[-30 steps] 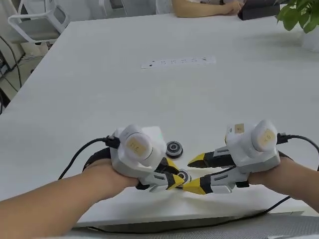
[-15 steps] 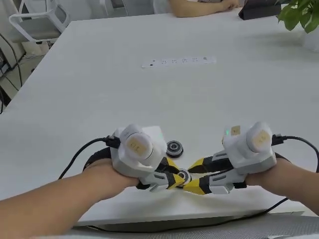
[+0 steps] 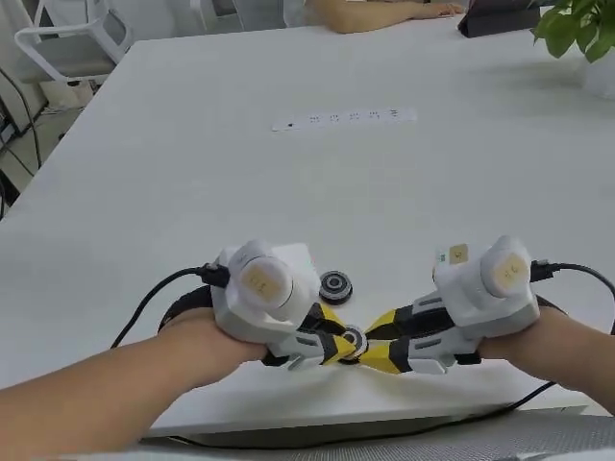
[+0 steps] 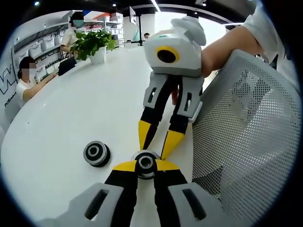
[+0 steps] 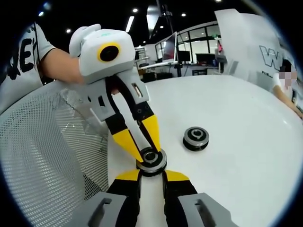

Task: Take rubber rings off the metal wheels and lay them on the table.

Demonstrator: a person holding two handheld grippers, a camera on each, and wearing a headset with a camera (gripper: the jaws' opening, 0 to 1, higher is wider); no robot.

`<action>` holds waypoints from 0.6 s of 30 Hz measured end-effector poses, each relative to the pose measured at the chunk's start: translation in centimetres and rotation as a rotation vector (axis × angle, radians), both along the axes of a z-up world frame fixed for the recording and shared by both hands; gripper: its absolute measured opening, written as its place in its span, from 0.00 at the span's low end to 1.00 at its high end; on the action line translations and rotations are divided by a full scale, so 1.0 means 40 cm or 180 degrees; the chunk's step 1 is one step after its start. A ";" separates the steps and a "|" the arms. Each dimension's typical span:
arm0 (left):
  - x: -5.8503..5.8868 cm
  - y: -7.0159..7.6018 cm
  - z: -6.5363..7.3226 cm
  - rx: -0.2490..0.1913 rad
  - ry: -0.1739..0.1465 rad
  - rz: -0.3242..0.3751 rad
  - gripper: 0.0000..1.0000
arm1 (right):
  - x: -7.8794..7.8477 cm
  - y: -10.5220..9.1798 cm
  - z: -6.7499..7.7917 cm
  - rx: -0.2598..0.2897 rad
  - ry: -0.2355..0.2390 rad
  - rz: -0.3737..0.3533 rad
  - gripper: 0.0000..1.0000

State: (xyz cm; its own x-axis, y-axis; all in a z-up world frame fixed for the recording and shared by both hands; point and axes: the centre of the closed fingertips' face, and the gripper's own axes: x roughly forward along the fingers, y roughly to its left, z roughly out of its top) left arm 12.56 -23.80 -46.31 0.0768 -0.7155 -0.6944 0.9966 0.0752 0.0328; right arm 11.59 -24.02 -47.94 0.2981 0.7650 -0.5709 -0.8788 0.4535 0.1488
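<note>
1. The left claw [image 4: 145, 166] is closed narrow on a small metal wheel [image 4: 145, 160]. Its yellow tips press against either side of the wheel, over the near edge of the desk [image 3: 192, 163].
2. The right claw [image 5: 152, 176] meets it tip to tip. Its jaws are drawn narrow and both yellow tips sit at the rim of the same wheel. I cannot tell whether they pinch the rim or only touch it.
3. A second wheel [image 3: 335, 284], dark-rimmed, lies flat on the desk just beyond the two claws, touching neither.
4. The desk is broad, white and matte. Well ahead of the claws a white power strip [image 3: 344, 119] lies across it.
5. Black cables [image 3: 154, 296] trail back from the claws toward the near edge.
6. Far beyond the right claw, a green plant [image 3: 577, 29] stands at the desk's far corner. Far beyond the left claw, a white chair [image 3: 72, 43] stands off the desk's side.
7. Straight ahead of the claws, a person's arm [image 3: 375, 12] rests on the far edge of the desk.
8. In the gripper views, a grey mesh chair back [image 4: 246, 132] stands behind the facing claw.
9. The room beyond is an open office with bright ceiling lights [image 5: 129, 22] and monitors [image 5: 170, 47]. A seated person [image 4: 26, 80] is at the desk's far side.
</note>
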 end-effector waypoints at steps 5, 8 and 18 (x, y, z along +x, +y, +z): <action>0.000 0.000 0.000 -0.0004 0.0001 0.0009 0.07 | -0.002 -0.005 -0.001 -0.0016 -0.0008 0.0001 0.10; 0.001 0.000 0.000 -0.0007 0.0000 0.0016 0.07 | -0.004 -0.006 0.000 -0.0030 -0.0003 0.0006 0.08; 0.001 0.000 0.000 -0.0013 -0.0007 0.0026 0.07 | -0.001 -0.014 -0.001 0.0008 0.0069 -0.0091 0.00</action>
